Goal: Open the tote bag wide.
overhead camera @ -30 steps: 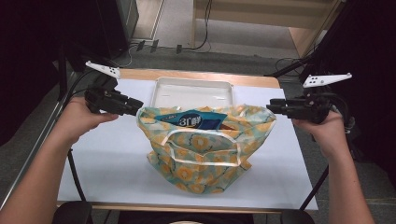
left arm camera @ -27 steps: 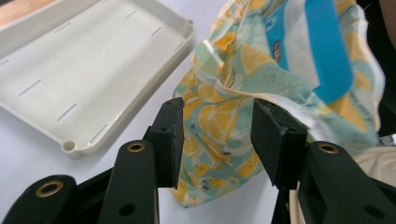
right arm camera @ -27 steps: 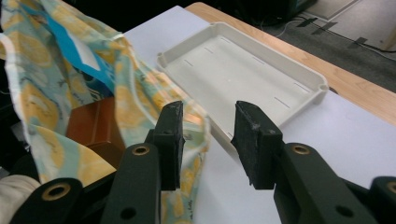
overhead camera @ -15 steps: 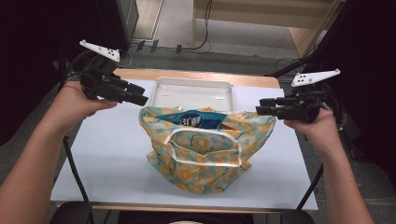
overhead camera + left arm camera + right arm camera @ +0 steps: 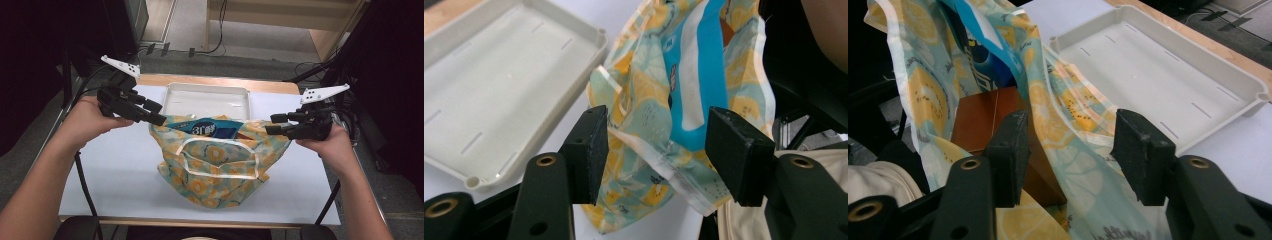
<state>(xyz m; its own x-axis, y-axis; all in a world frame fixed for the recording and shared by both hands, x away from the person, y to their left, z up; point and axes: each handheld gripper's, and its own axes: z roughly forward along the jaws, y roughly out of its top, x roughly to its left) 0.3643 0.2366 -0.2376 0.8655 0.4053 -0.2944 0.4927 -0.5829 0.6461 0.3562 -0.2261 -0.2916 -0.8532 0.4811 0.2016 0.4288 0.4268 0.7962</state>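
Lemon-print bag (image 5: 220, 165) sits mid-table, its bottom reaching the near edge, mouth toward the white tray (image 5: 207, 100) at the far edge. Left gripper (image 5: 156, 118) at the bag's left rim — jaws spread, fabric between them, not pinched. Right gripper (image 5: 272, 125) at the right rim — jaws likewise apart. Blue packet (image 5: 210, 129) and brown box (image 5: 985, 120) inside the bag.

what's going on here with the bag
A person works a hand-held gripper in each hand at the two sides of a lemon-print fabric bag on the table. The left hand-held gripper and right hand-held gripper are both open around the bag's rim. A blue packet shows inside; a white tray lies behind.
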